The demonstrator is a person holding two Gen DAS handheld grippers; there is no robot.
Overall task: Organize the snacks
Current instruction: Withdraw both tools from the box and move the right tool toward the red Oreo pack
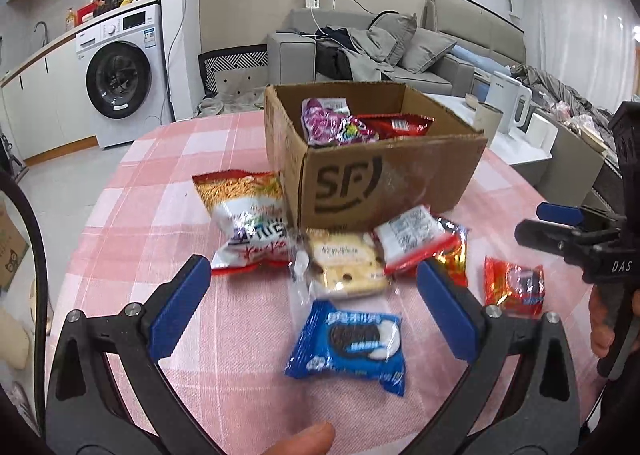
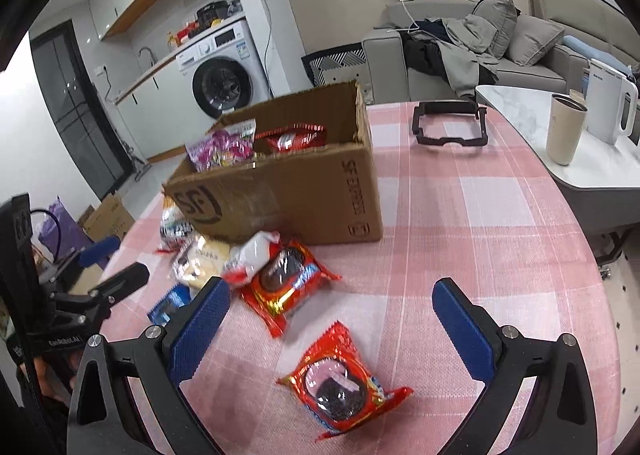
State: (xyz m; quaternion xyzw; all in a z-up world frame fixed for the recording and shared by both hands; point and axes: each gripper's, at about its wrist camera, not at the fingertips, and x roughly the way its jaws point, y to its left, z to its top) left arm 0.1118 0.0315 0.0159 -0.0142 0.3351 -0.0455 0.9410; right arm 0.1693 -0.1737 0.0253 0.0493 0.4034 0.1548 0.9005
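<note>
An open cardboard box (image 1: pixel 384 183) (image 2: pixel 296 195) stands on the pink checked table and holds a purple pack (image 1: pixel 328 123) and a red pack (image 1: pixel 400 125). In front of it lie a noodle bag (image 1: pixel 248 223), a clear-wrapped cake (image 1: pixel 344 267), a red-and-white pack (image 1: pixel 416 239) and a blue Oreo pack (image 1: pixel 348 343). My left gripper (image 1: pixel 312 295) is open above the Oreo pack. My right gripper (image 2: pixel 332 311) is open above a red Oreo pack (image 2: pixel 340 379); another red pack (image 2: pixel 284 279) lies beyond. The right gripper also shows in the left wrist view (image 1: pixel 560 227).
A black plastic frame (image 2: pixel 450 129) lies on the far side of the table. A side table (image 2: pixel 520 111) at right carries a beige cup (image 2: pixel 564 131) and a white kettle (image 2: pixel 608 107). A sofa and a washing machine stand behind.
</note>
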